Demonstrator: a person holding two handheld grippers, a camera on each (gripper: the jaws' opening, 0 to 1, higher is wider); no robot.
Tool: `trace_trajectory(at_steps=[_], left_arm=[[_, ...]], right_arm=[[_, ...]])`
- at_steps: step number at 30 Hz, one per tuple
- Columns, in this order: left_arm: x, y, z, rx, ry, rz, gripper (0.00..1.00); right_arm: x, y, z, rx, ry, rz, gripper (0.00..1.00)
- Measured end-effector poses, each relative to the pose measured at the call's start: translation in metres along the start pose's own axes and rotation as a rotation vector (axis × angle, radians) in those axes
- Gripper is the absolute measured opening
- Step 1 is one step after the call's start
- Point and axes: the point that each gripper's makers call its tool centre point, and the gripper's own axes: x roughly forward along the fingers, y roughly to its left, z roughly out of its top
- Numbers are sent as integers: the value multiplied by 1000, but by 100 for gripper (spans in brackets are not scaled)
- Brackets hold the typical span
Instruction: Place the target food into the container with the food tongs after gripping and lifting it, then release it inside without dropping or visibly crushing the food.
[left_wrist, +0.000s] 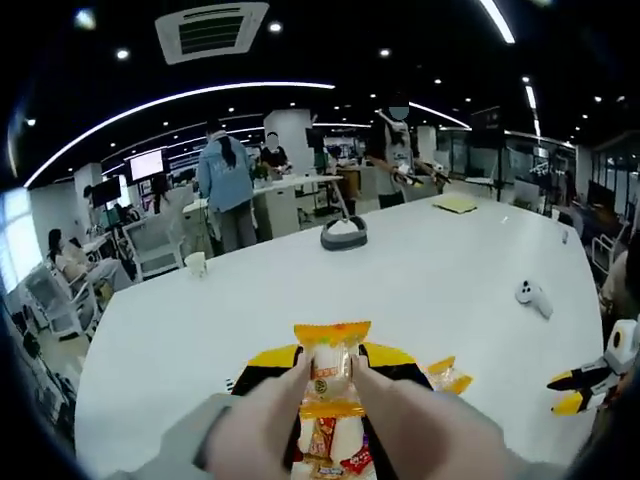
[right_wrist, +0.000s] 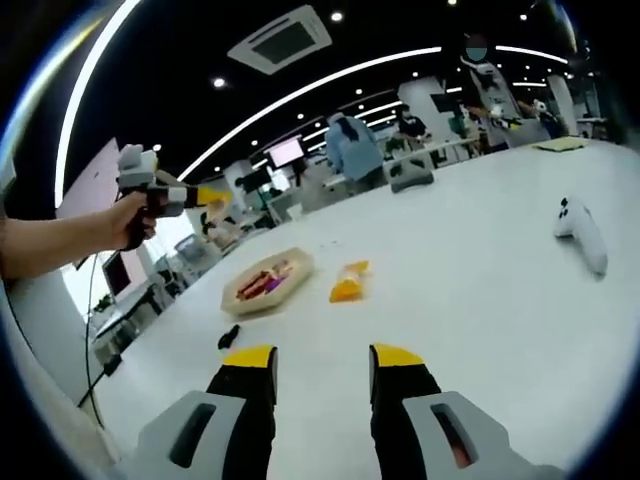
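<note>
In the left gripper view, a wrapped snack packet (left_wrist: 331, 375) is seen clamped between the jaws of the left gripper (left_wrist: 331, 385) and held above the food tray (left_wrist: 268, 357) near the front edge of the white desk (left_wrist: 420, 270), probably so that it can be released inside. In the right gripper view, the right gripper (right_wrist: 320, 375) is kept open and empty over the desk's near edge, while the tray (right_wrist: 266, 281) and an orange packet (right_wrist: 349, 282) just beside it are lying further in, and the left gripper (right_wrist: 165, 190) is raised high at the left.

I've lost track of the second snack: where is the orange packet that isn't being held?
In the right gripper view the orange packet lies flat on the white table, just right of the tan tray and ahead of the open right gripper.
</note>
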Motion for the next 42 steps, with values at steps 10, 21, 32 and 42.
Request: trace_trajectory(at_steps=[10, 21, 32, 42], left_arm=[[17, 14, 21, -32, -31, 30, 20], [28, 15, 26, -24, 0, 26, 20], [20, 41, 29, -73, -42, 96, 27], [6, 54, 23, -122, -56, 107, 27]], right_arm=[[-2, -2, 2, -9, 12, 10, 37], [-5, -3, -3, -9, 25, 18, 36], [-11, -12, -5, 13, 13, -29, 36], [-6, -2, -9, -12, 35, -8, 36]])
